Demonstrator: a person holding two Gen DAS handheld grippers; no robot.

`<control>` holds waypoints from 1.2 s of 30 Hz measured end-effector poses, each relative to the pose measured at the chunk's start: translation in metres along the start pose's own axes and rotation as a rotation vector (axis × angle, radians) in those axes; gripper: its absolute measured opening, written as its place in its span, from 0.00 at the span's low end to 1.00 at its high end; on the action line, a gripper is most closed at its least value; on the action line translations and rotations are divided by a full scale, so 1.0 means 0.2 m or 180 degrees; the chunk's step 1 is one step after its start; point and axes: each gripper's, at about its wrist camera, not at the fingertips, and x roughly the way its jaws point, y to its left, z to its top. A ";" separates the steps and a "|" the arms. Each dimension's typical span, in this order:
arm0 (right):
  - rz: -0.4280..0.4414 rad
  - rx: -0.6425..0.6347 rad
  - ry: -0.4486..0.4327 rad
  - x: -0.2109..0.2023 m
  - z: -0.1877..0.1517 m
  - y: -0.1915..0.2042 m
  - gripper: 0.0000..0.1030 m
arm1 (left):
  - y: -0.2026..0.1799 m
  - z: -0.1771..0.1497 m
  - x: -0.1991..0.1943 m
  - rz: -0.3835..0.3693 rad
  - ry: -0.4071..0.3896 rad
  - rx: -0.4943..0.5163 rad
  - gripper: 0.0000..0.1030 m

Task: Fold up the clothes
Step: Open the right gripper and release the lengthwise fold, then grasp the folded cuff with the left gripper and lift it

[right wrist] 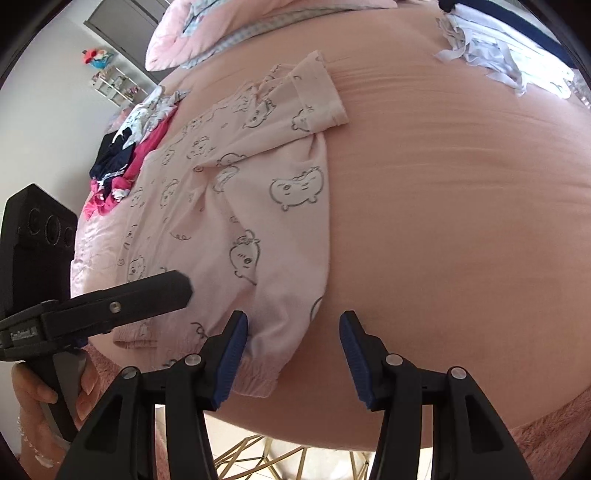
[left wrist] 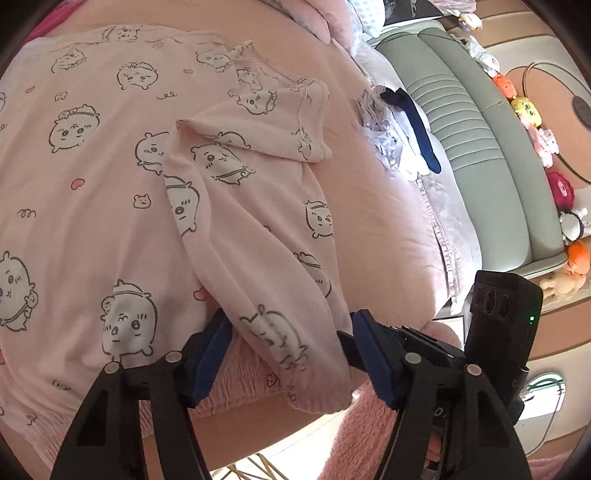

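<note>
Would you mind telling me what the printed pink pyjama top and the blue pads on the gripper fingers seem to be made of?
The pyjama top looks like a thin, soft knit, probably cotton, matte: it drapes limply, creases softly and has a gathered hem. The blue pads on the black fingers look like ribbed rubber or soft plastic, matte, with fine grooves across their faces; which of the two I cannot tell.

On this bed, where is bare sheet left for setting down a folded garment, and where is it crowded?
Free: the plain pink sheet right of the pink cartoon-print pyjama top, reaching up to the white and navy clothes heap. Crowded: the left side, where the top spreads toward a magenta and navy pile; pink bedding bunches at the far end.
</note>
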 end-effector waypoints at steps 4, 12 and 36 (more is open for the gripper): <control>0.0073 -0.0122 0.0023 0.03 -0.03 0.07 0.50 | 0.00 -0.02 0.00 0.0080 0.0017 -0.0025 0.51; 0.0110 0.0202 -0.0082 -0.01 -0.04 -0.04 0.50 | 0.03 -0.10 0.00 0.0044 0.0063 -0.0062 0.51; -0.0126 -0.0064 -0.0088 -0.07 0.04 0.02 0.50 | 0.03 0.03 -0.17 0.0060 -0.0152 0.0099 0.06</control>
